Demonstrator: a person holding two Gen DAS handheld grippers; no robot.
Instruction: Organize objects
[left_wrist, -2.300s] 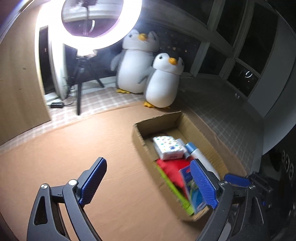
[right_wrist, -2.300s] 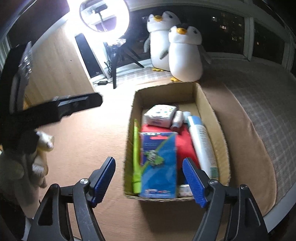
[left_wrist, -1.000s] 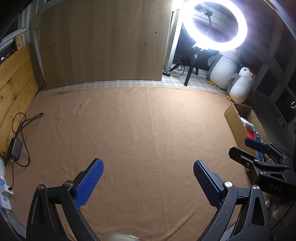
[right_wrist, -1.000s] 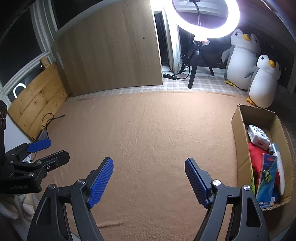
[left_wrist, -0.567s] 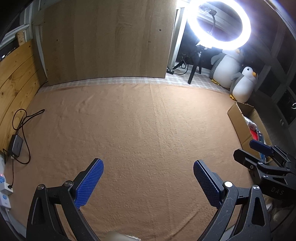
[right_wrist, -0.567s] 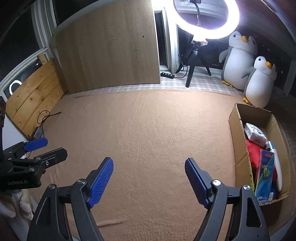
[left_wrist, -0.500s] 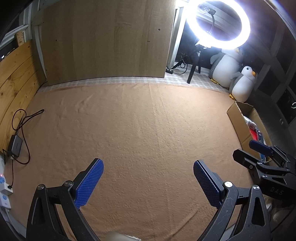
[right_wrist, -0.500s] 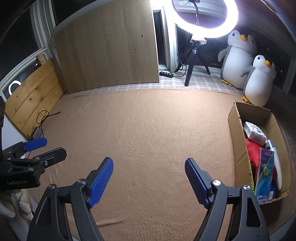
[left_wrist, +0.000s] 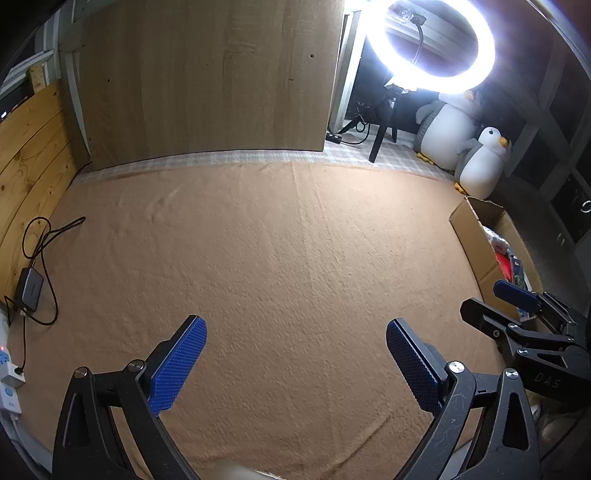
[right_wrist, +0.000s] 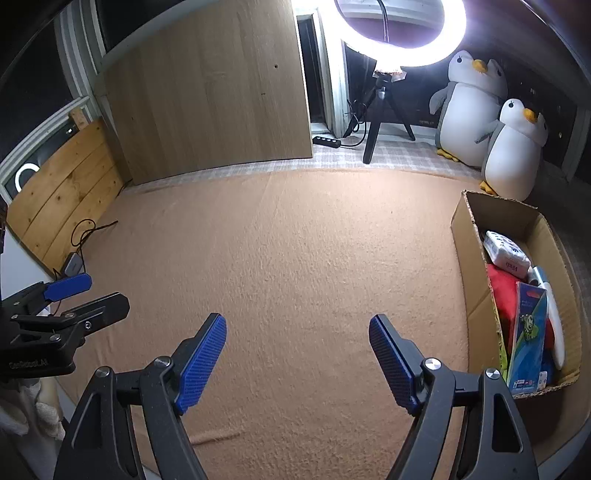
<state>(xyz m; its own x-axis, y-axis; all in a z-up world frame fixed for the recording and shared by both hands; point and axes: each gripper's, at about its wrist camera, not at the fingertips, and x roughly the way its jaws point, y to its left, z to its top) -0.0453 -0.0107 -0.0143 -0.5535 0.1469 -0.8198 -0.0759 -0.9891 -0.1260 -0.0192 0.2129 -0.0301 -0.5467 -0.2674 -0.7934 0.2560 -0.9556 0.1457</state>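
Note:
A cardboard box (right_wrist: 463, 240) stands at the right of the tan carpet. It holds a white patterned pack (right_wrist: 504, 254), a red item (right_wrist: 502, 295), a blue card pack (right_wrist: 526, 332), a white bottle (right_wrist: 556, 325) and a green item. The box also shows in the left wrist view (left_wrist: 471, 240). My left gripper (left_wrist: 295, 360) is open and empty above bare carpet. My right gripper (right_wrist: 297, 356) is open and empty, left of the box. Each gripper shows in the other's view: the right one (left_wrist: 517, 306), the left one (right_wrist: 70, 291).
A ring light on a tripod (right_wrist: 384, 44) and two plush penguins (right_wrist: 513, 155) stand at the back right. A wooden board (right_wrist: 207, 103) leans at the back. A cable and power adapter (left_wrist: 31, 284) lie at the left by wooden planks (left_wrist: 29, 155).
Both grippers have pulled back from the box and turned left, now looking over the open carpet. In the last half second both views have barely shifted. Both stay open and empty.

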